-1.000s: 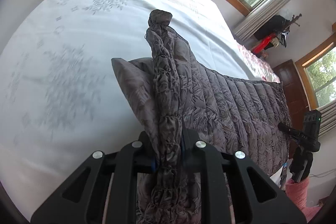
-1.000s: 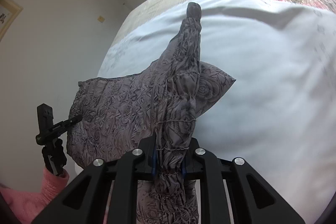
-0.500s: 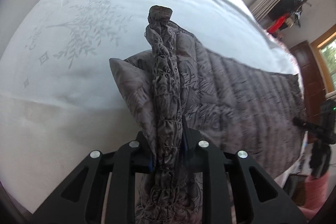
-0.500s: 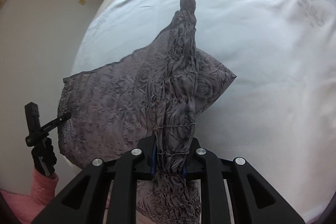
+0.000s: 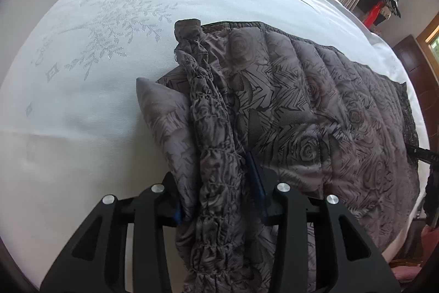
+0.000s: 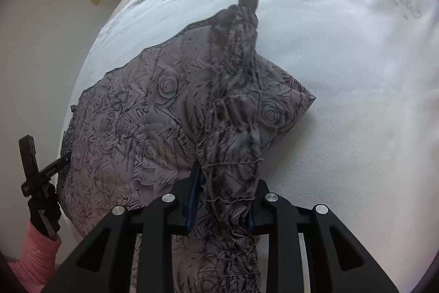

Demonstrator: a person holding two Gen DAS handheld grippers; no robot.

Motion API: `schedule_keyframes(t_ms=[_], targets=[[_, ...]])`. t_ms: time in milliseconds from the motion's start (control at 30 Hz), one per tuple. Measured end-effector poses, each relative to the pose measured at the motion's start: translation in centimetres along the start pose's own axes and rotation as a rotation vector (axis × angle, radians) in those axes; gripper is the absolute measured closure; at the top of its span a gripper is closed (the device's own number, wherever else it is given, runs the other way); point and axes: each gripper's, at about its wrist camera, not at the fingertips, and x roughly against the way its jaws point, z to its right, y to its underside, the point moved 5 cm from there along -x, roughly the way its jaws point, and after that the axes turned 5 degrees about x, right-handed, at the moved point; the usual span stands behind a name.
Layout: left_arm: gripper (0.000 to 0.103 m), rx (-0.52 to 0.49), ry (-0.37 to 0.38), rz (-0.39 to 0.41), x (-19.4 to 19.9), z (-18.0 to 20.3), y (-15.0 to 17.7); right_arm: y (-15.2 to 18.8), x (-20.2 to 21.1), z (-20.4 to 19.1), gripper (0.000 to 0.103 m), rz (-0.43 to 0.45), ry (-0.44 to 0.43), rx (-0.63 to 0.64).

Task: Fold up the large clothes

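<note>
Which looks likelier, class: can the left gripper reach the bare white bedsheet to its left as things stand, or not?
Probably not freely: the left gripper is shut on the grey quilted garment, so it would drag that along, though the bedsheet itself lies open.

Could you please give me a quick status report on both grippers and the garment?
Left gripper shut on gathered hem. Right gripper shut on same. Grey quilted garment spread over white bed sheet. Nothing in the way.

One quilted garment (image 5: 315,111), one white bedsheet (image 5: 82,106), two tongs (image 5: 219,194).
</note>
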Motion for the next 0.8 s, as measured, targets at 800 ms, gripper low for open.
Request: schedule_keyframes(t_ms=[800], targets=[[0.038, 0.055, -0.058, 0.028, 8.2, -2.1, 2.5, 3.5, 8.9, -4.2, 0.056, 0.091, 0.288, 0.160]])
